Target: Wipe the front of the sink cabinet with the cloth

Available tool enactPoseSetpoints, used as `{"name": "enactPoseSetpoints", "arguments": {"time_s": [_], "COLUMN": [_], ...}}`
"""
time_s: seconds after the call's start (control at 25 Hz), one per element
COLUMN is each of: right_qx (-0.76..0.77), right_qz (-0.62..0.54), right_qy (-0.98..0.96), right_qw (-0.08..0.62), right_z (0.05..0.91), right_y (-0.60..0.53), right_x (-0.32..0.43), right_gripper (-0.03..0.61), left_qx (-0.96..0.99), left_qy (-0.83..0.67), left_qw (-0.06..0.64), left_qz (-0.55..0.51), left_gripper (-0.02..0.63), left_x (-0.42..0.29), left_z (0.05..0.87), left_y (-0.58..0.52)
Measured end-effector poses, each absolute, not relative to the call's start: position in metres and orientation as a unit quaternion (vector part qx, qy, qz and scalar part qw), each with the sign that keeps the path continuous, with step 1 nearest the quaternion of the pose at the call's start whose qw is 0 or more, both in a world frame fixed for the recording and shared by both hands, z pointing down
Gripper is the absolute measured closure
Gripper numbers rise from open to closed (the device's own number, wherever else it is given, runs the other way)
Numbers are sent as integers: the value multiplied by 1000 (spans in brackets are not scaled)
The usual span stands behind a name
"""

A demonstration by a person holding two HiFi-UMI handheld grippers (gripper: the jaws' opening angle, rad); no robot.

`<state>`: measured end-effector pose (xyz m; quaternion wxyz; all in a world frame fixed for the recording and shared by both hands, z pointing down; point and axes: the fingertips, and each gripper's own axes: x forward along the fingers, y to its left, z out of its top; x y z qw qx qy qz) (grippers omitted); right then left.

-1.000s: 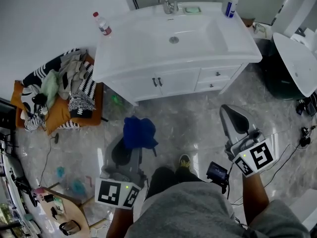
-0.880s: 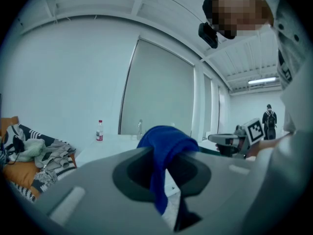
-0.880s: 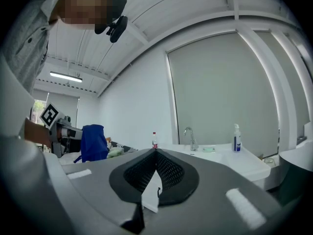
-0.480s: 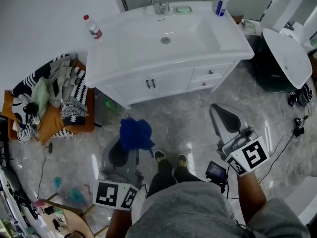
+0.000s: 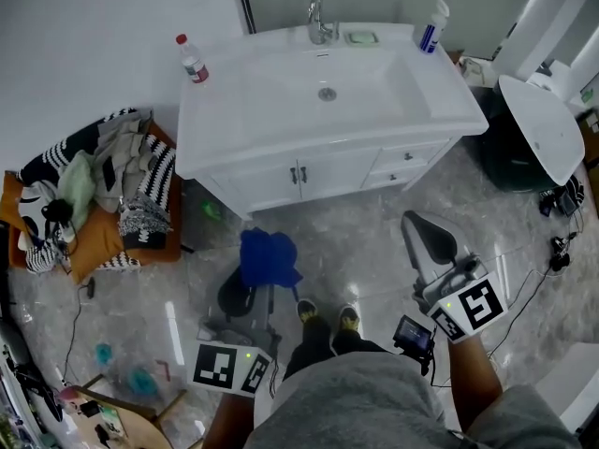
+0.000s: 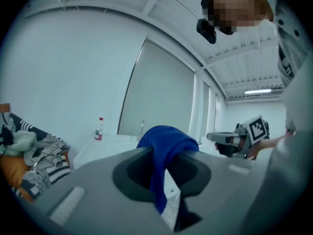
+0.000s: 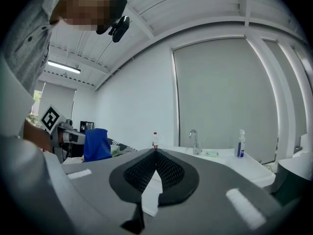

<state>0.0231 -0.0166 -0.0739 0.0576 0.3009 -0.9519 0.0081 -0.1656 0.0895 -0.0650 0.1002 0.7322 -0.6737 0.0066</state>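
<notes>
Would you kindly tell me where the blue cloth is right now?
The cloth is clamped in the left claw, left of centre in the head view, held over the floor short of the cabinet doors.

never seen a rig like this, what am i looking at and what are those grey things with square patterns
No robot here: a person holds a two-jaw gripper in each hand; the patterned cubes are part of them. The head view comes from a camera on the person's head, looking down at a sink cabinet. The other two views ride on the grippers, looking along their jaws. The left gripper is shut on a blue cloth; the right gripper is shut and empty. On the sink top stand a water bottle and a spray bottle. The cloth is clear of the cabinet.
</notes>
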Motion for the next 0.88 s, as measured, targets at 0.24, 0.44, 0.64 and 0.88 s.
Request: {"name": "enactPoseSetpoints", "arguments": {"time_s": [0.24,0.44,0.64,0.88], "right_qx": [292,266,237,215], "right_qz": [2,-4,8,50], "right_qy": [-954,-961,-970,-974], "right_qw": [73,70,58,42], "right_z": [-55,-41,-9,74], "right_y": [-27,-42,-71,-93], "right_x": [-10,-40,-58,-70], "right_gripper": [579,580,578,580], "left_qx": [713,701,664,635], "left_qy": [-691,-702,-734,-754], "left_qw": [120,124,131,156], "left_qz": [12,35,55,55], "left_gripper": [548,548,546,546], "left_x": [-205,-227,-247,-258], "left_z": [-32,-4,44,137], "left_y": [75,55,40,22]}}
